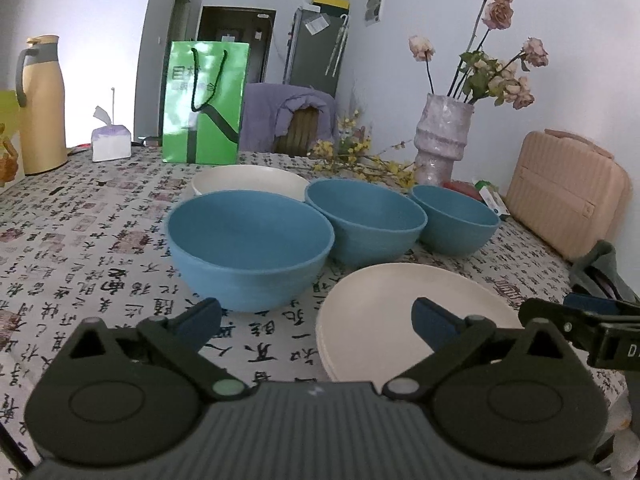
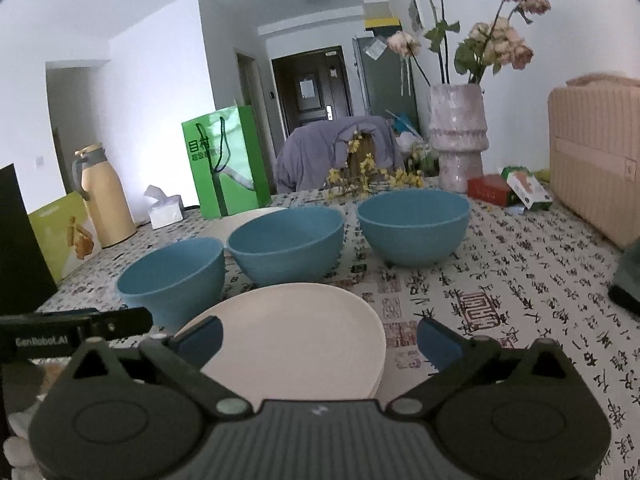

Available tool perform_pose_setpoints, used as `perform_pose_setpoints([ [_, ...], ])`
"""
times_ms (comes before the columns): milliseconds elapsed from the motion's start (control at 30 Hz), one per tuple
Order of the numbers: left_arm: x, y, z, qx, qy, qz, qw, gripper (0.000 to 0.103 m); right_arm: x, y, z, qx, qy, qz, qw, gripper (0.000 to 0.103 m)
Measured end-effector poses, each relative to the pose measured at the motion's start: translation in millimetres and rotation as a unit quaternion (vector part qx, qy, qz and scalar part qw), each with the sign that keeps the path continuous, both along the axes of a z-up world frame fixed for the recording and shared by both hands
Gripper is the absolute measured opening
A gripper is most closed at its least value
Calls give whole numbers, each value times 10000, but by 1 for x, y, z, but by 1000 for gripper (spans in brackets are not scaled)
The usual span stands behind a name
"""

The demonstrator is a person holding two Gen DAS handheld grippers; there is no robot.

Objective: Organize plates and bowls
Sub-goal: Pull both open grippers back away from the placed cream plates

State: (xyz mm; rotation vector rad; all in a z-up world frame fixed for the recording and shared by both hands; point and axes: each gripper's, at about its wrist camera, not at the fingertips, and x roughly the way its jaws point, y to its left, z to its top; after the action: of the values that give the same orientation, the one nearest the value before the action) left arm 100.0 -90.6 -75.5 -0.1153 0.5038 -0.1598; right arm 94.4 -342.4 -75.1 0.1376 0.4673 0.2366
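White "GenRobot.AI" lettering marks left gripper [image 2: 76, 330]; both grippers' jaws gape empty

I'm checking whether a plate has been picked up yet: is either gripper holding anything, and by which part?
Nothing is held. The left gripper and right gripper both stand wide open above the table, with the stack of cream plates lying untouched below them.
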Motion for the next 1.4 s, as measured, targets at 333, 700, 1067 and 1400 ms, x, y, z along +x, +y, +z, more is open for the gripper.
perform_pose_setpoints([
  [333, -9, 18, 2, 163, -198, 44, 9997, 103, 1, 13, 0, 53, -78, -105, 9999, 103],
  [700, -8, 42, 12, 331, -371, 109, 9987, 103, 12, 28, 0, 163, -74, -221, 9996, 103],
  [1067, 4, 69, 23, 266, -452, 174, 9985, 103, 27, 43, 13, 241, -239, -325, 9989, 103],
  [1400, 14, 81, 35, 196, -514, 248, 9982, 103, 38, 56, 28, 178, -328, -269, 9989, 103],
])
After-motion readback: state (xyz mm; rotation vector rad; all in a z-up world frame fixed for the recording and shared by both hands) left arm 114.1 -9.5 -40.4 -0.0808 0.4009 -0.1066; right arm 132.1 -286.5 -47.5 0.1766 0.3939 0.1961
